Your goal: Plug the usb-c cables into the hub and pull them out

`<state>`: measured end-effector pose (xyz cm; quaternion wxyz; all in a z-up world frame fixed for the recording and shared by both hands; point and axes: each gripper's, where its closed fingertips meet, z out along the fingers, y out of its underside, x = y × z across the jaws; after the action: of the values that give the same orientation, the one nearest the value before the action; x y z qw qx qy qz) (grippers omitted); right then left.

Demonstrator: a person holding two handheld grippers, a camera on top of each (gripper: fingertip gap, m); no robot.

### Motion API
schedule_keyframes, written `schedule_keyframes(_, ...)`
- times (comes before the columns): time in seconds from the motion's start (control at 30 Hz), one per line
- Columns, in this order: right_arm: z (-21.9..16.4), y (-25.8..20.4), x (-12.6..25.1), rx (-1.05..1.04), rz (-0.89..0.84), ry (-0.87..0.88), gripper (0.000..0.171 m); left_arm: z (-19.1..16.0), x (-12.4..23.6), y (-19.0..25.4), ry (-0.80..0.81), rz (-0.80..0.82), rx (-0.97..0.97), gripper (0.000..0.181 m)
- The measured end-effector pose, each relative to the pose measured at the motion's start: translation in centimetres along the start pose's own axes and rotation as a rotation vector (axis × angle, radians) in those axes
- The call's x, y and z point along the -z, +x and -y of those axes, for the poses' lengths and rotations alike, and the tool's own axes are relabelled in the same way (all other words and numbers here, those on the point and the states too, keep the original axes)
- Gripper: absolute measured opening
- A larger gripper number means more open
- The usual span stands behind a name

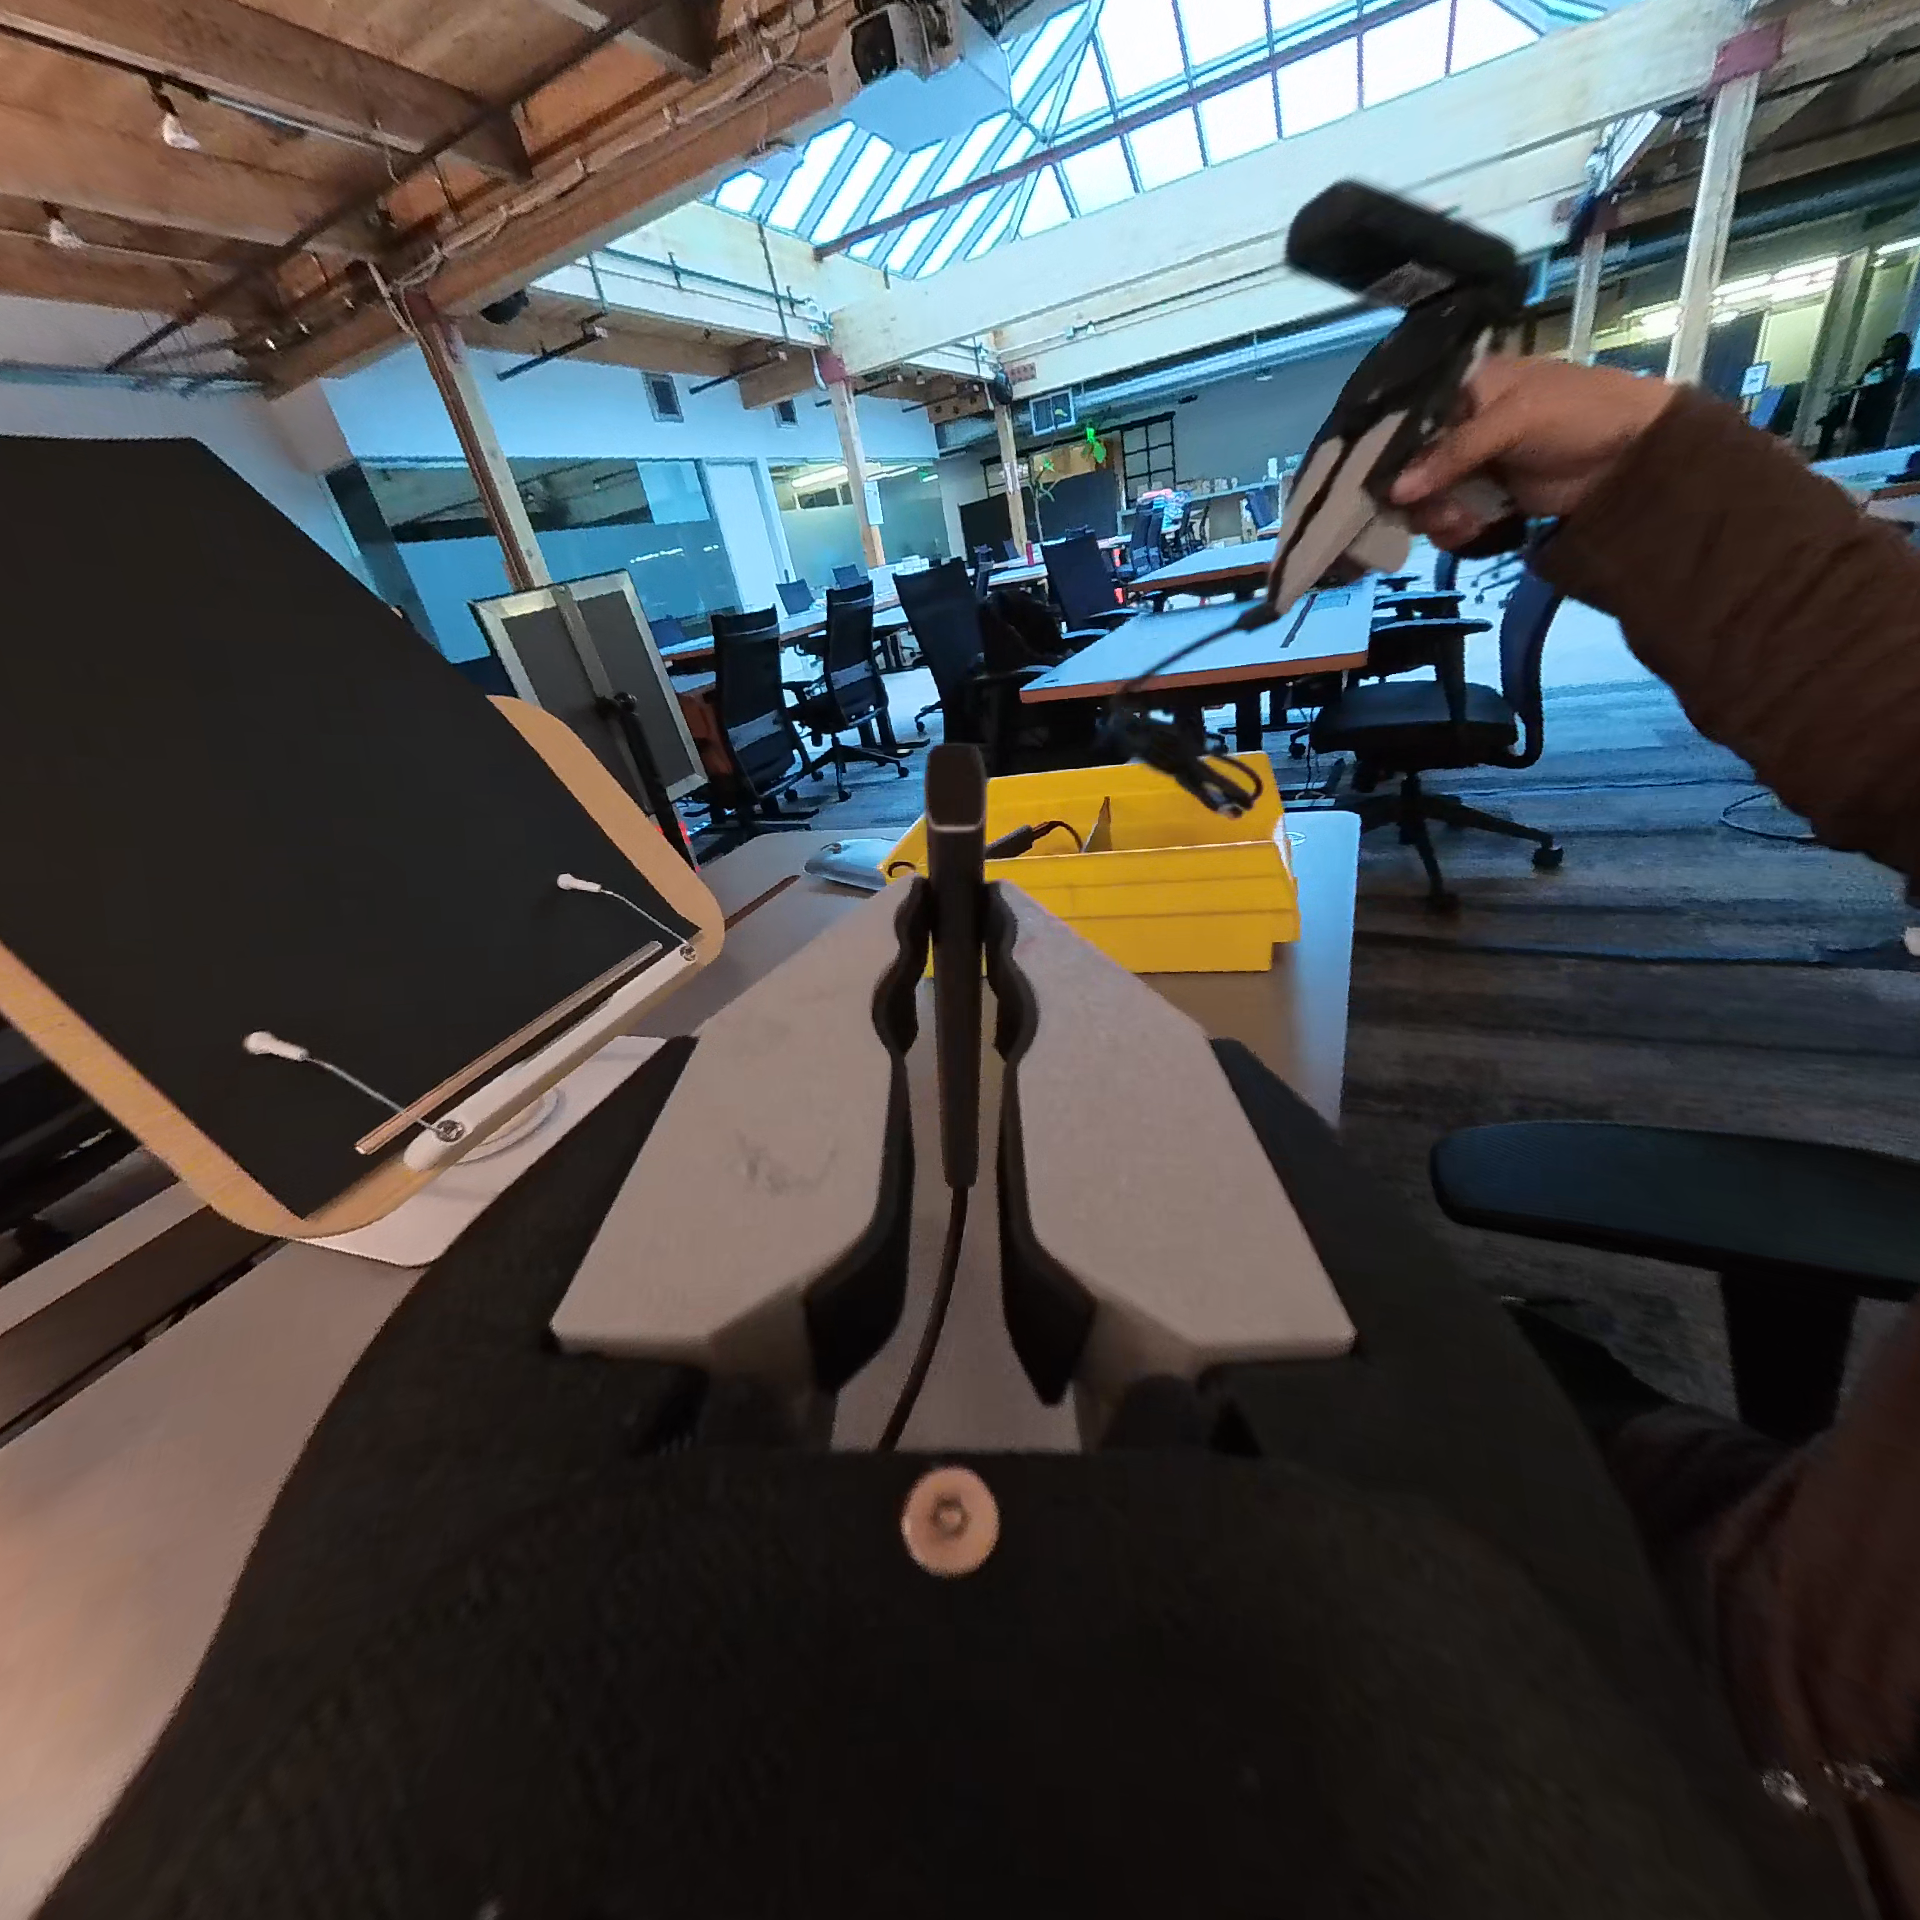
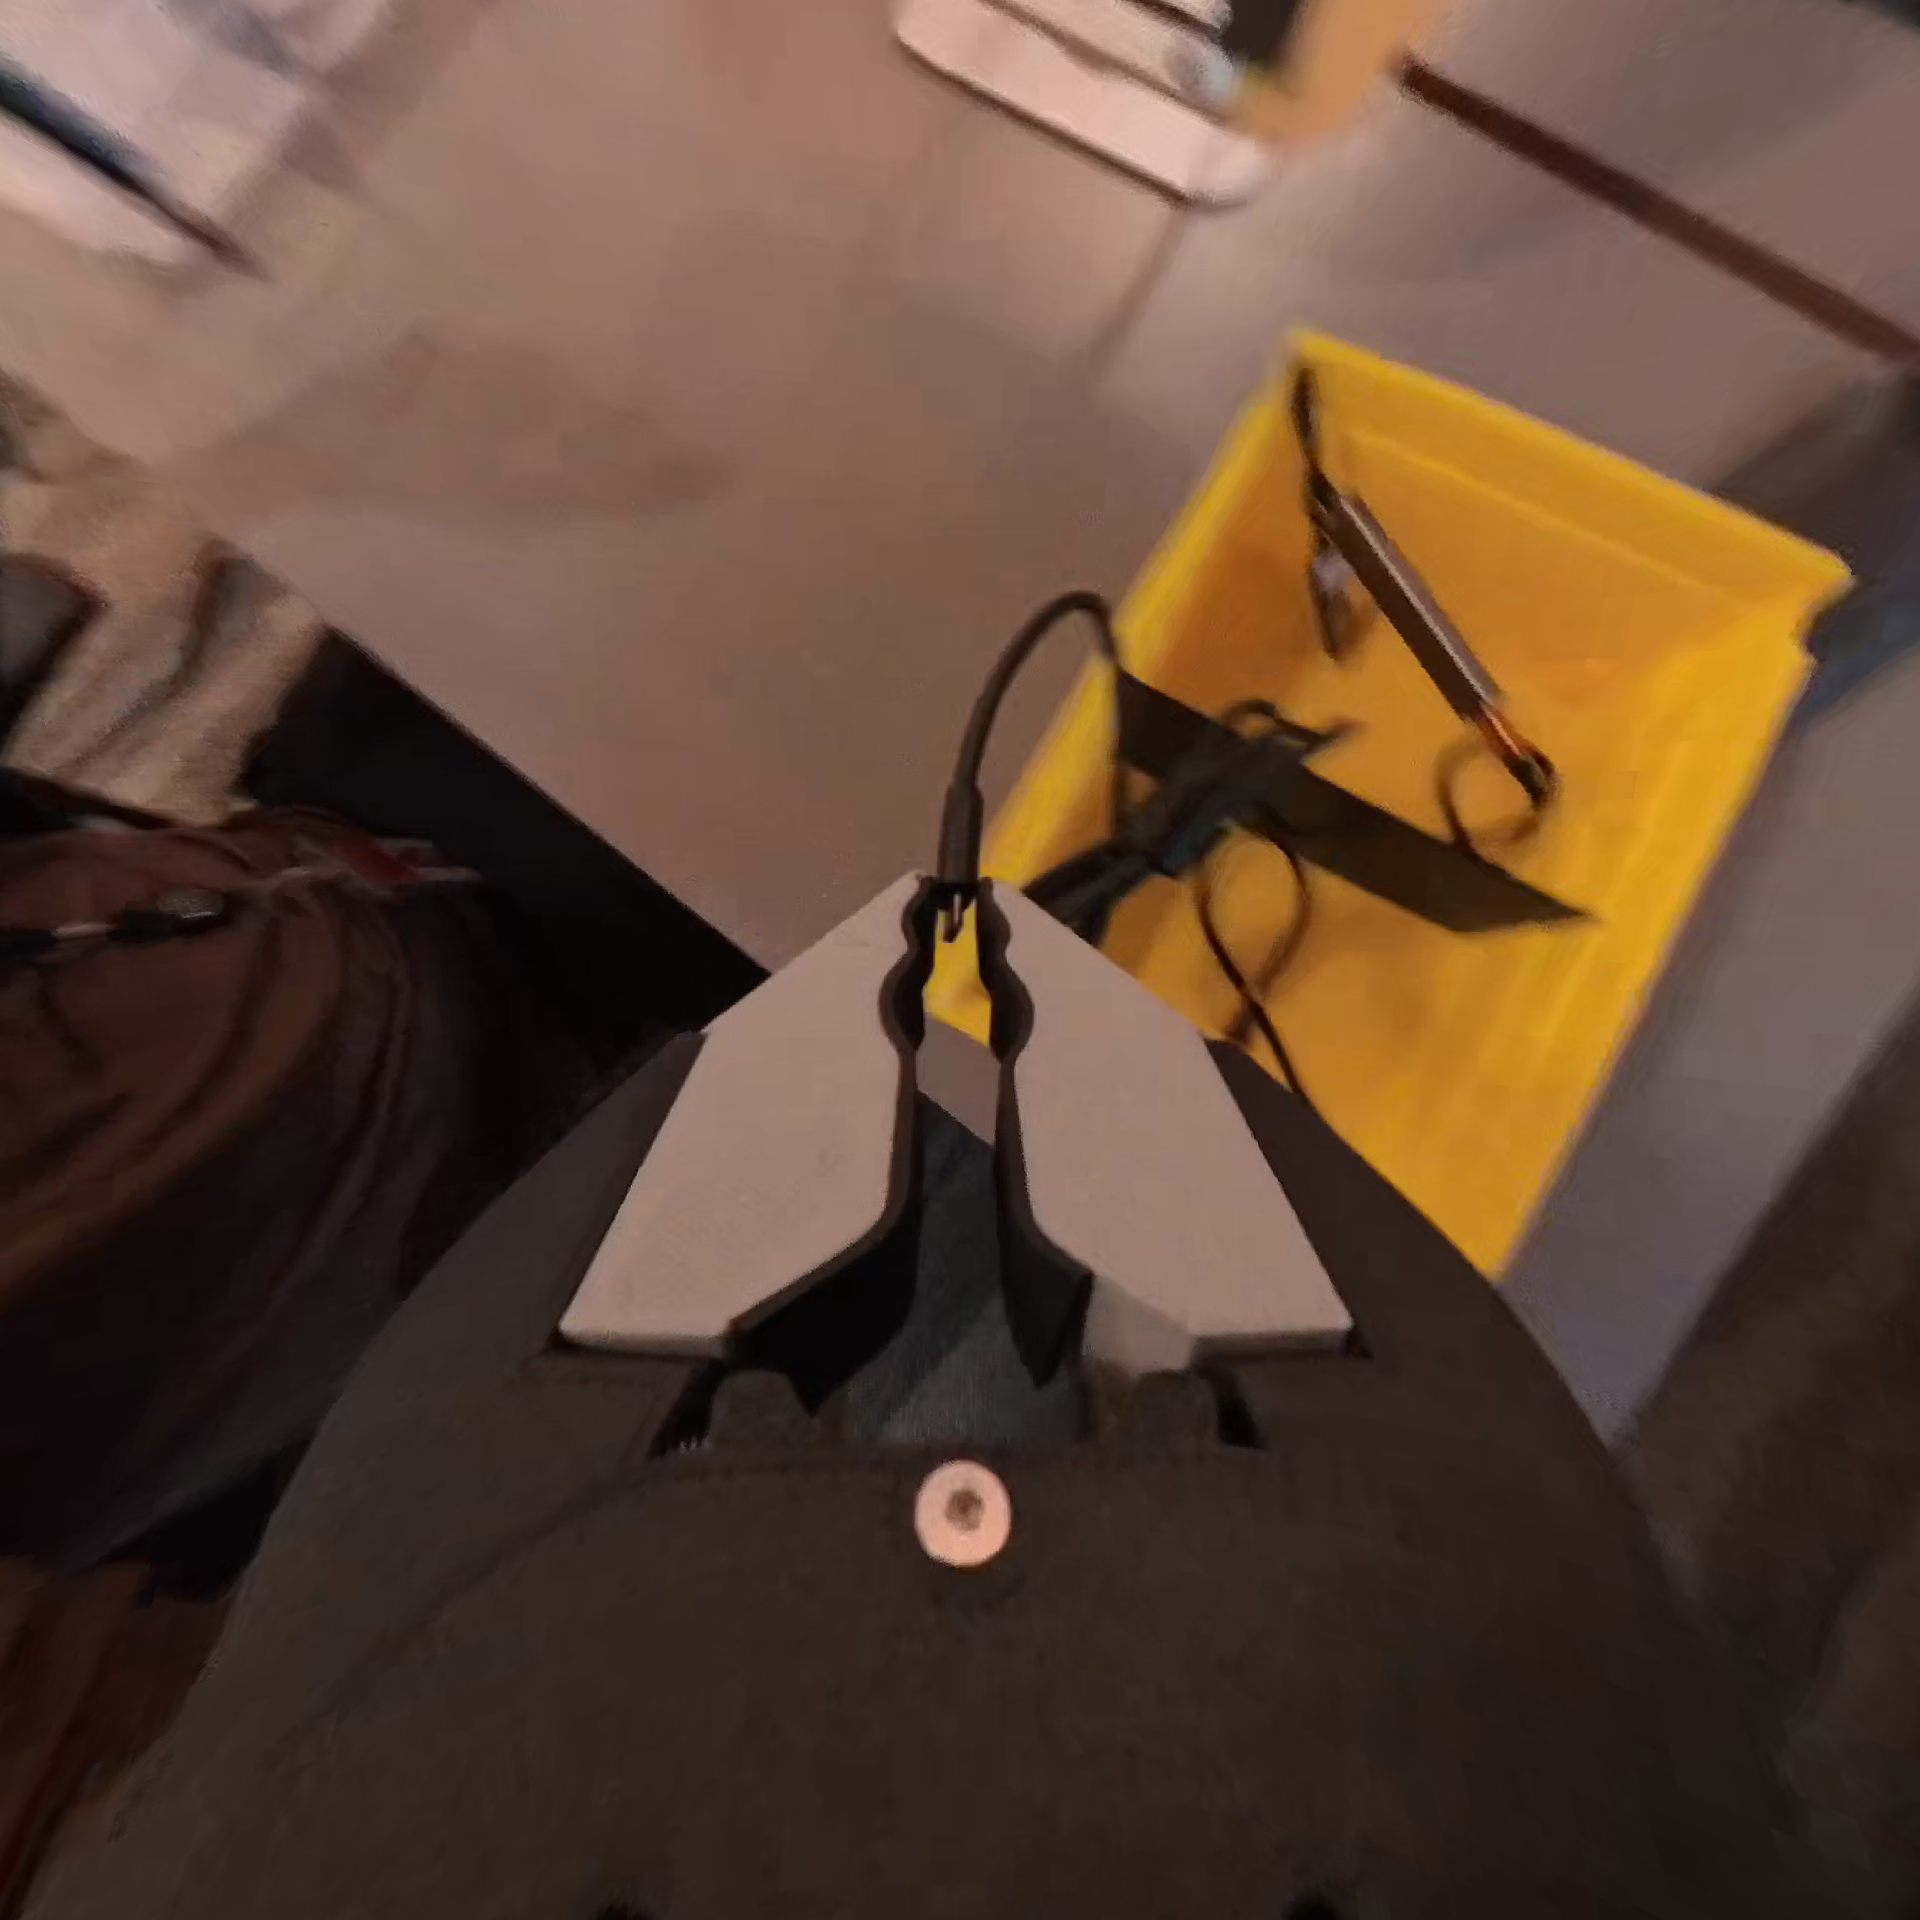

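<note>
**Both grippers loaded, raised over the bin**

Left gripper (image 1: 954, 914) was clamped on the hub (image 1: 956, 966): a slim dark bar standing upright between the fingers, top end poking out past the tips, its thin lead running back down toward the gripper body. Yellow bin (image 1: 1174, 894) sat on the desk (image 1: 1320, 997) just beyond the tips, with a tilted black board (image 1: 260, 790) off to the left.

Right gripper (image 2: 951, 909) was pinched nearly closed on the plug end of a usb-c cable (image 2: 997, 707). The cable arched up from the tips, then dropped right into the bin. More cables (image 2: 1247, 883) and a second dark bar device (image 2: 1403, 613) lay inside. Right view blurred.
</note>
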<state>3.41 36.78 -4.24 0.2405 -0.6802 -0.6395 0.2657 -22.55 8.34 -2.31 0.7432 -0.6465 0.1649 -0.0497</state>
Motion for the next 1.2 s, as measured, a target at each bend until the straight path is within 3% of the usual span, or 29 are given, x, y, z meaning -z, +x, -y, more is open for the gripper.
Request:
schedule_keyframes(0.13,-3.8,5.8,-3.9,-0.156,-0.117,-0.179,0.005,0.1,-0.1,0.5,0.011,-0.031,0.011,0.007)
schedule_keyframes(0.23,-8.1,9.0,-9.1,-0.133,-0.221,-0.368,0.006,-0.5,-0.7,0.7,-0.008,-0.039,0.001,0.008)
schedule_keyframes(0.33,-9.1,10.7,-12.8,-0.086,-0.292,-0.383,0.009,-1.3,-1.3,0.7,-0.020,-0.058,0.030,0.007)
schedule_keyframes(0.4,-9.5,11.8,-12.6,-0.038,-0.407,-0.453,0.011,-1.7,-1.3,0.9,-0.017,-0.083,0.062,0.007)
schedule_keyframes(0.47,-7.7,12.4,-10.9,0.009,-0.536,-0.434,0.012,-1.8,-1.2,0.9,-0.007,-0.102,0.085,0.007)
schedule_keyframes(0.57,-0.9,7.2,-10.0,0.081,-0.463,-0.191,0.034,-1.4,-1.1,1.1,0.018,-0.137,0.108,0.008)
schedule_keyframes(0.7,7.8,-12.2,-12.9,0.330,0.162,0.182,0.062,-0.5,-1.4,2.1,0.071,-0.215,0.164,0.007)
schedule_keyframes(0.77,9.3,-20.1,-14.5,0.439,0.355,0.247,0.060,-0.3,-1.7,2.9,0.087,-0.252,0.190,0.008)
schedule_keyframes(0.87,10.3,-26.6,-18.1,0.528,0.460,0.245,0.057,-0.6,-2.2,3.5,0.086,-0.255,0.208,0.007)
schedule_keyframes(0.9,10.3,-27.9,-19.1,0.547,0.495,0.222,0.040,-0.7,-2.4,3.6,0.083,-0.251,0.216,0.007)
schedule_keyframes(0.93,10.3,-28.5,-20.0,0.569,0.509,0.189,0.011,-0.8,-2.5,3.8,0.079,-0.253,0.228,0.007)
schedule_keyframes(1.0,10.5,-27.9,-20.9,0.600,0.492,0.147,0.008,-1.0,-2.6,4.0,0.068,-0.259,0.266,0.008)
schedule_keyframes(1.07,11.7,-25.5,-20.5,0.602,0.403,0.137,0.007,-1.4,-2.6,2.0,0.048,-0.140,0.294,0.011)
schedule_keyframes(1.2,15.4,-17.2,-16.2,0.603,0.079,0.170,0.007,-1.1,-0.7,-2.4,0.096,0.075,0.238,0.000)
